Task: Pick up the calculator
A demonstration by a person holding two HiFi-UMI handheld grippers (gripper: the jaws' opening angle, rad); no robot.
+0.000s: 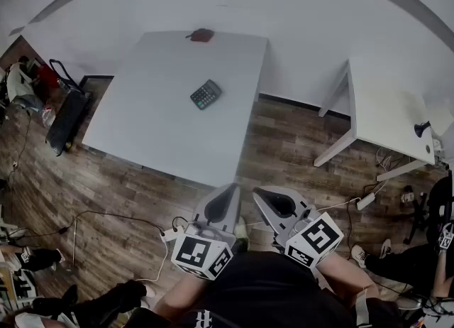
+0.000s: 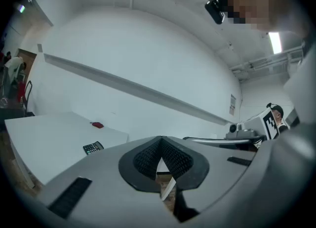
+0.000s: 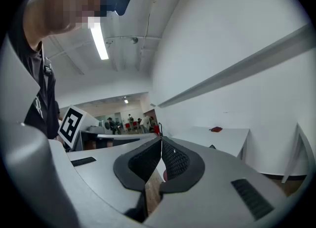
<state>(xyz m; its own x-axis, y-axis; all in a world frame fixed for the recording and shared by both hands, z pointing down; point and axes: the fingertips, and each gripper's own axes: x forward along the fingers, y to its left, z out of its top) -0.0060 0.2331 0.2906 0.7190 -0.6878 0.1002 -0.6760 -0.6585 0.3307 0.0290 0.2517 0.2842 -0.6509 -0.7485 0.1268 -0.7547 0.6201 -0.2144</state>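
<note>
On the left, my left gripper (image 1: 225, 199) hangs close to my body over the wood floor, jaws pressed together at the tips with nothing between them. Ahead stands the white table (image 1: 142, 135), and the calculator (image 1: 206, 94) lies flat on it, turned at an angle, past the middle toward the far side, well apart from both grippers; a small red thing (image 1: 201, 35) sits at the far edge. I judge the calculator light, stiff and thin, with a smooth plastic case that may slide on the tabletop. I'd open wide and pinch across its two long edges, clear of the keys. My right gripper (image 1: 261, 197), just beside the left, is likewise clenched and empty.
</note>
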